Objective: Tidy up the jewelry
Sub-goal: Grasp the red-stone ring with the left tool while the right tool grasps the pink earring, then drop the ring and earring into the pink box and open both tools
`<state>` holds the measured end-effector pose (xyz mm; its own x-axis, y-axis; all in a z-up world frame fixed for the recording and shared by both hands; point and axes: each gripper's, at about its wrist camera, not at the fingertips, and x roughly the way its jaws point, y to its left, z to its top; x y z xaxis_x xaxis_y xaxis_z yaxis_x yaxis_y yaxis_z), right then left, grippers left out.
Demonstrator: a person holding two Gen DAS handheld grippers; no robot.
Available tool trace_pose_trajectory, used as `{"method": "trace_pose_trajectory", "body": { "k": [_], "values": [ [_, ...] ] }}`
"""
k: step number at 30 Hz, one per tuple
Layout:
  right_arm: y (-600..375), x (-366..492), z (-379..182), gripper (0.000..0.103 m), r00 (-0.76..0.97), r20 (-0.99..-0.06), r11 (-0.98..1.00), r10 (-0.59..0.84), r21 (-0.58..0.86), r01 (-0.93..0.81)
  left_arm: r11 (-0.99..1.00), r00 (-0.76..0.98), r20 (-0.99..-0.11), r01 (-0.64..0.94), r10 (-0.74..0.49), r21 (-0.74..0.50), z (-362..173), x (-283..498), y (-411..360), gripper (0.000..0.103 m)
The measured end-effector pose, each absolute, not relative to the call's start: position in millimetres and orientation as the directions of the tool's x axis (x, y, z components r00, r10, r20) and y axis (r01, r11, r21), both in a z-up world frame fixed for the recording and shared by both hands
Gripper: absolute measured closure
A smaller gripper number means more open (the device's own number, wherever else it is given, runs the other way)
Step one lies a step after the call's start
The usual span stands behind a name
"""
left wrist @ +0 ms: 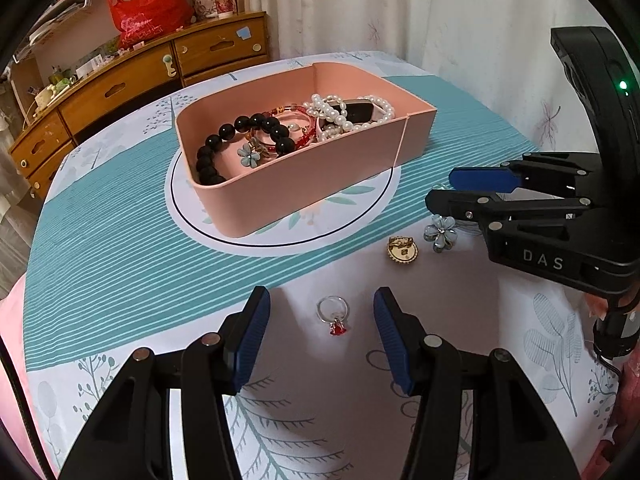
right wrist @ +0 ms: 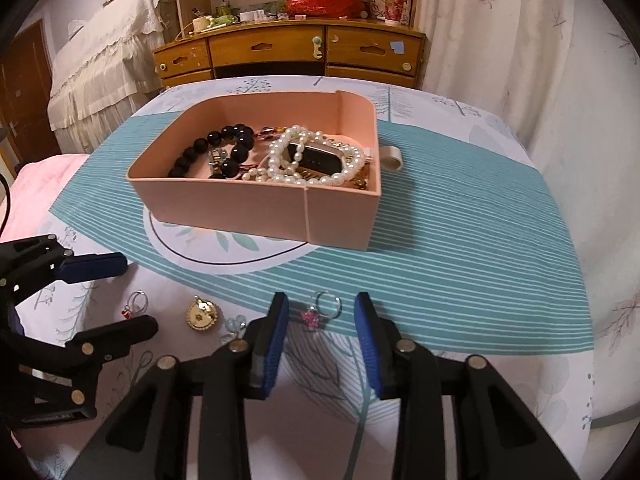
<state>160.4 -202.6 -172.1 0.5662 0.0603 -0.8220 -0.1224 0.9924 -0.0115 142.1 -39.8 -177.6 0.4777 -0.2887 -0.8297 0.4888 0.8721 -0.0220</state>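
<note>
A pink box on the table holds a black bead bracelet, pearl strands, a red bangle and a blue flower piece. My left gripper is open, its fingers either side of a silver ring with a red stone, which lies on the cloth. My right gripper is open around a silver ring with a pink stone. In the left wrist view the right gripper is at the right. A gold round brooch and a blue flower clip lie between the grippers.
The round table has a teal striped and leaf-print cloth. A white clip lies beside the box's right wall. A wooden drawer cabinet with a red bag stands behind the table, with curtains to the right.
</note>
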Motion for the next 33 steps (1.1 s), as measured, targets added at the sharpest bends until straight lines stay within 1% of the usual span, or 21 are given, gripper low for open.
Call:
{"method": "trace_pose_trajectory", "body": {
  "k": [1,4,7,8,9,12,23,26,29,33],
  "values": [
    [-201.9,159.8,-172.3,0.075,0.567,-0.822,0.991,0.063,-0.013,-0.130,0.872,0.479,-0.828,0.490,-0.291,-0.023,-177.4,141.5,-40.0,0.054],
    [-200.8,159.9,-172.1,0.083,0.566,-0.820,0.988,0.085,-0.006,-0.157,0.871,0.488,-0.821,0.492,-0.296,-0.022,-177.4,138.5,-42.8,0.067],
    [-199.5,160.2,-172.0,0.083,0.564,-0.821,0.986,0.090,-0.006,-0.166,0.866,0.488,-0.818,0.499,-0.305,-0.026,-176.4,135.9,-44.2,0.076],
    [-199.9,160.3,-171.9,0.087,0.562,-0.822,0.986,0.095,-0.001,-0.168,0.868,0.490,-0.817,0.497,-0.303,-0.024,-176.1,135.8,-44.4,0.082],
    [-201.2,160.8,-171.2,0.094,0.555,-0.823,0.984,0.125,0.029,-0.178,0.866,0.488,-0.818,0.499,-0.306,-0.026,-175.8,136.0,-44.4,0.090],
    [-205.6,160.7,-171.2,0.094,0.534,-0.819,0.973,0.208,0.120,-0.196,0.867,0.472,-0.819,0.494,-0.325,-0.059,-174.9,138.6,-40.3,0.090],
    [-214.4,160.4,-170.4,0.094,0.506,-0.815,0.959,0.284,0.239,-0.153,0.873,0.407,-0.838,0.463,-0.363,-0.153,-171.9,145.3,-25.7,0.090],
    [-217.1,159.6,-164.1,0.094,0.509,-0.798,0.946,0.322,0.286,-0.150,0.871,0.385,-0.836,0.450,-0.390,-0.198,-170.1,152.0,-19.3,0.090],
    [-220.5,159.2,-157.3,0.094,0.509,-0.777,0.927,0.371,0.346,-0.148,0.872,0.400,-0.827,0.446,-0.395,-0.201,-160.9,157.7,-13.6,0.090],
    [-226.7,162.8,-144.1,0.094,0.506,-0.704,0.857,0.498,0.488,-0.164,0.864,0.445,-0.793,0.466,-0.418,-0.194,-136.7,165.9,-10.0,0.090]
  ]
}}
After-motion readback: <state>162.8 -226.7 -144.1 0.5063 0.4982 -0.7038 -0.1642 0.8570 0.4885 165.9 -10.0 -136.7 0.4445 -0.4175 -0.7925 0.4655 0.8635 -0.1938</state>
